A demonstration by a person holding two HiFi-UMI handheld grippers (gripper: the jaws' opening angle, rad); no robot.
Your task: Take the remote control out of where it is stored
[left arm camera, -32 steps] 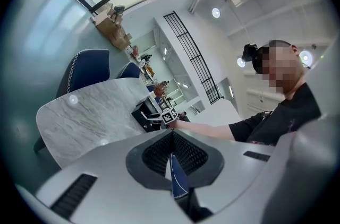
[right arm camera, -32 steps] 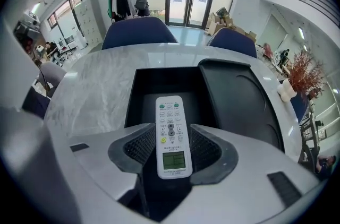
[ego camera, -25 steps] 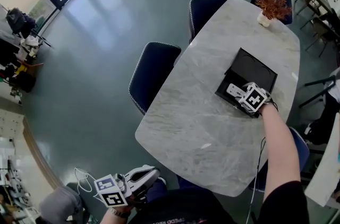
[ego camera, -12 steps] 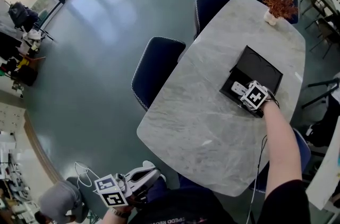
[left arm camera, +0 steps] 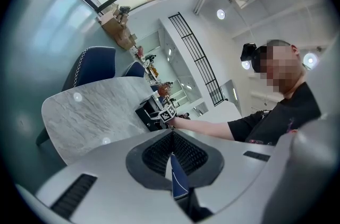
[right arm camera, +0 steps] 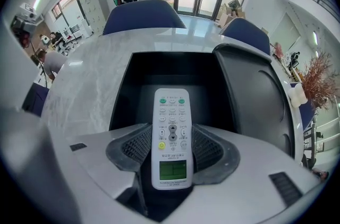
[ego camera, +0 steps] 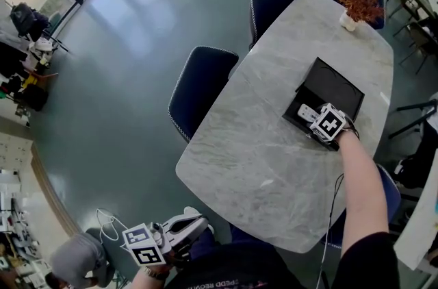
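The right claw [right arm camera: 171, 153] is closed on a white rectangular plastic remote control [right arm camera: 171, 132], its dark ribbed pads [right arm camera: 130, 149] pressing the remote's long sides near the end with the small green screen. The buttoned end points away from the claw, over the inside of an open black rectangular box [right arm camera: 123, 91]. The lid stands tilted back on the far side. From the head view, the right claw [ego camera: 327, 124] sits at the box's [ego camera: 337, 92] near edge with the remote control [ego camera: 306, 114] lying across the open tray; whether it is clear of the bottom I cannot tell.

The box rests on a long grey marble-patterned counter [ego camera: 267, 151]. Two dark blue padded chairs [ego camera: 200, 85] stand along its left side, and a reddish dried plant in a white pot [ego camera: 358, 5] sits at the far end.

The left claw [ego camera: 164, 240] is held low, well apart from the counter, its jaws pressed together with nothing between them [left arm camera: 172, 162].
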